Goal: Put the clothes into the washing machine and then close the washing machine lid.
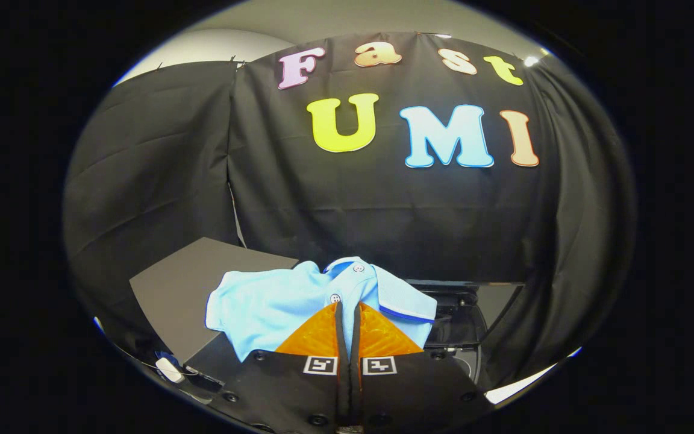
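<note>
Black cloth wall [383, 211] is backing the booth. Dark grey flat surface [202, 283] is sitting beyond the fingers to their left, possibly the washer's raised lid or a tabletop, can't tell which. Dark glossy washing machine opening [458, 322] is showing just past that surface's right edge, right of the fingers and a little beyond them. Light blue polo shirt [281, 304] is hanging bunched right over the fingertips, collar and buttons pointing up and away, sleeve spreading left. Gripper [347, 319] is nearly closed, both fingers pinching the shirt near its button strip. Judgement: shirt needs carrying rightward and forward, then lowering into the opening.
</note>
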Action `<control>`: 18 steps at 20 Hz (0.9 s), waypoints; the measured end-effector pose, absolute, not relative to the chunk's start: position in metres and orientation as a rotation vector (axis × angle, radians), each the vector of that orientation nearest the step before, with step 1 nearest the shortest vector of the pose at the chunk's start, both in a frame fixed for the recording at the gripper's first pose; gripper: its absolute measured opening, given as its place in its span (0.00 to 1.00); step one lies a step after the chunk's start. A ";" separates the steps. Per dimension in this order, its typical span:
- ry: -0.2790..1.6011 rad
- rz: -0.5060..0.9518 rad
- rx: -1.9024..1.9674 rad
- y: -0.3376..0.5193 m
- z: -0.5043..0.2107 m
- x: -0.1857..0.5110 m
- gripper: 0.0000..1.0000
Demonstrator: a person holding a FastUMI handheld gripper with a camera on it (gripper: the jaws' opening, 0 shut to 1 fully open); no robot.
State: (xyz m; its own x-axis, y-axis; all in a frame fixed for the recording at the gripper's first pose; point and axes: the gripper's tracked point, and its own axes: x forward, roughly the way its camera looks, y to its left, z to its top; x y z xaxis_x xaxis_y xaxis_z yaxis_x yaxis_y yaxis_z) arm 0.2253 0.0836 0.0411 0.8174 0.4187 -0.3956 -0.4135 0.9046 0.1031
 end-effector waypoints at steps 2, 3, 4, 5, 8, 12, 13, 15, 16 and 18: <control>0.430 0.432 0.016 0.074 0.037 0.224 0.01; 0.435 0.427 0.018 0.070 0.035 0.223 0.01; 0.439 0.423 0.018 0.067 0.032 0.221 0.01; 0.443 0.417 0.018 0.064 0.029 0.221 0.01; 0.470 0.413 0.020 0.059 0.014 0.217 0.01; 0.508 0.401 0.021 0.054 -0.010 0.214 0.01; 0.517 0.399 0.028 0.053 -0.014 0.214 0.01; 0.538 0.392 0.036 0.051 -0.025 0.213 0.01; 0.550 0.391 0.039 0.051 -0.032 0.211 0.01; 0.576 0.391 0.036 0.051 -0.046 0.206 0.01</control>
State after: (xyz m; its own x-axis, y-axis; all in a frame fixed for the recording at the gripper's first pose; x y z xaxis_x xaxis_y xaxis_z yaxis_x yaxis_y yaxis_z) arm 0.2060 0.0508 -0.0462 0.7676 0.3697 -0.5235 -0.3497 0.9262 0.1413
